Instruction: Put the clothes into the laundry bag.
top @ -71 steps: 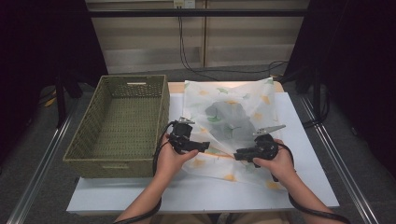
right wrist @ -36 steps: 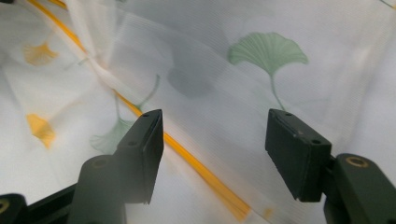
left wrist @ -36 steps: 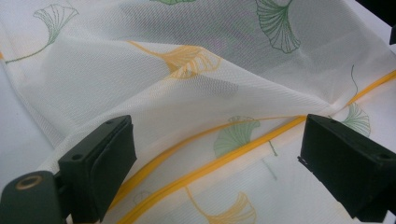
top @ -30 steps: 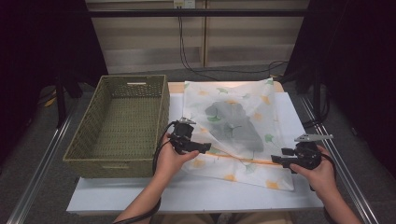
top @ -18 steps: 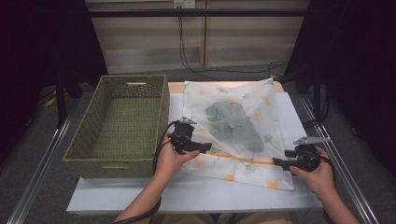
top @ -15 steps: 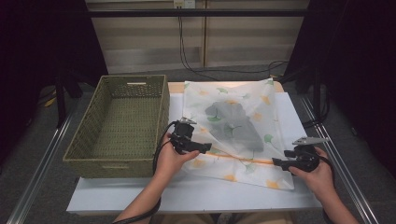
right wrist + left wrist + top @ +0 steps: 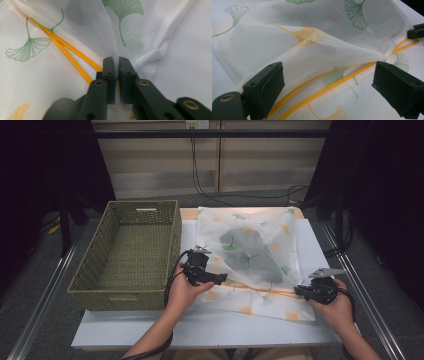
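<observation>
A white mesh bag [image 7: 260,232] printed with ginkgo leaves lies flat on the table, with a dark grey garment [image 7: 247,252] inside. Its yellow zipper [image 7: 260,290] runs across the near part. My left gripper [image 7: 220,279] rests open over the zipper's left stretch; the zipper [image 7: 322,91] and mesh lie between the wide jaws [image 7: 329,75], untouched. My right gripper [image 7: 298,291] sits at the bag's right edge. Its jaws have just been closing and are shut [image 7: 116,62] on the mesh beside the zipper end [image 7: 75,62]. The right gripper's tip [image 7: 415,31] shows far off in the left gripper view.
A woven green basket [image 7: 175,237] stands at the left of the white table [image 7: 200,325], close to my left hand. Metal rails run along both table sides. Cables hang at the back wall.
My right gripper went from the bag's middle out to its right edge, and its jaws have closed on the mesh. The left gripper stayed in place, open.
</observation>
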